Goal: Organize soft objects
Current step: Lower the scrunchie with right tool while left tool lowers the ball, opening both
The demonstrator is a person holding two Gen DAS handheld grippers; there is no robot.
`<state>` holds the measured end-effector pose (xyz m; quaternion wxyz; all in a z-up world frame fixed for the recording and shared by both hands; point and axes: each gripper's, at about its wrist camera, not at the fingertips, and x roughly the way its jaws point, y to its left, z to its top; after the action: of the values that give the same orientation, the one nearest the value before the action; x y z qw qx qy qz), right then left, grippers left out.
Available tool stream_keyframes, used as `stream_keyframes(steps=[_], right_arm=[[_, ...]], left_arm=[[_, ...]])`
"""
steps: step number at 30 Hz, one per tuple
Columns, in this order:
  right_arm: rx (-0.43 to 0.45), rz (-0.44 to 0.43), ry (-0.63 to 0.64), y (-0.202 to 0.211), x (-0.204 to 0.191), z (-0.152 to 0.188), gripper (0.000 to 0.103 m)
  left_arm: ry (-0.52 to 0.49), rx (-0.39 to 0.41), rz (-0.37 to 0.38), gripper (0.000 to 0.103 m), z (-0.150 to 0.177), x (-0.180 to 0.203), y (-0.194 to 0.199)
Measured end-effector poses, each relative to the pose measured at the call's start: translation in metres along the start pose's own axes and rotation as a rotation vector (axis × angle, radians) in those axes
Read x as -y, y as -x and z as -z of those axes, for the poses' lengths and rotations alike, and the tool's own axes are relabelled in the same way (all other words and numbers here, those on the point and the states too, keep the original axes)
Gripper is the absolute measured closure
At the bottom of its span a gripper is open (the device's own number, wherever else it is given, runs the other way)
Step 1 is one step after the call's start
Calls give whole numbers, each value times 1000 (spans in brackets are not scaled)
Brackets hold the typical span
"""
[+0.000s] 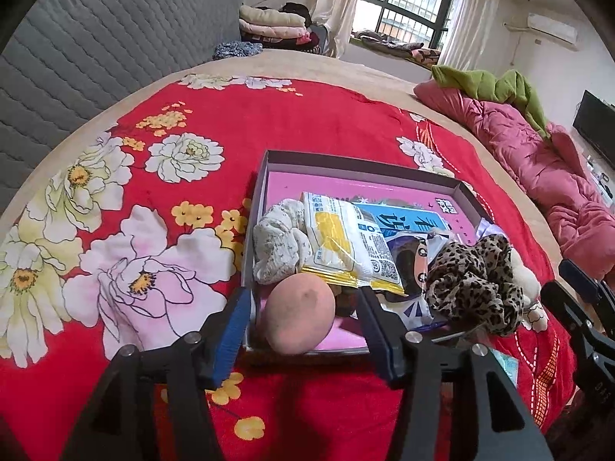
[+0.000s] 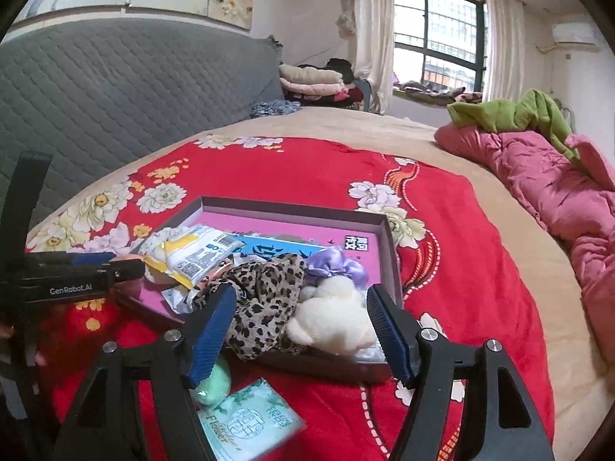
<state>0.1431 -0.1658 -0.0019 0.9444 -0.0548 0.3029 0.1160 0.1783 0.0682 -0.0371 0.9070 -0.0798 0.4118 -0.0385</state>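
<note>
Shallow box (image 1: 269, 176) on the red flowered bedspread (image 1: 307, 115), holding: white patterned cloth (image 1: 278, 242) at its left wall, yellow-and-white packet (image 1: 346, 246), blue packet (image 1: 407, 223), leopard-print scrunchie (image 1: 476, 272), purple satin scrunchie (image 2: 338, 265), cream plush toy (image 2: 334, 315) at the near right corner, and a pink ball (image 1: 300, 313) at the near edge. Left gripper (image 1: 303, 307): jaws apart on either side of the ball, pads clear of it; right gripper (image 2: 301, 315): jaws wide, gripping nothing, above the plush toy. Outside the box, by its near edge: green soft lump (image 2: 215, 384) and a mint tissue pack (image 2: 250, 426).
</note>
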Motion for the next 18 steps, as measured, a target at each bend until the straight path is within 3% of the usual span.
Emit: stream_keyframes(steps=[9,18], right_arm=[[13,-1,11,21,-2,3,30],[-44,-58,-3,38,-12,21,29]], left_arm=[[-14,22,-10,39,0,6,21],[-38,-1,67,39,9,27,41]])
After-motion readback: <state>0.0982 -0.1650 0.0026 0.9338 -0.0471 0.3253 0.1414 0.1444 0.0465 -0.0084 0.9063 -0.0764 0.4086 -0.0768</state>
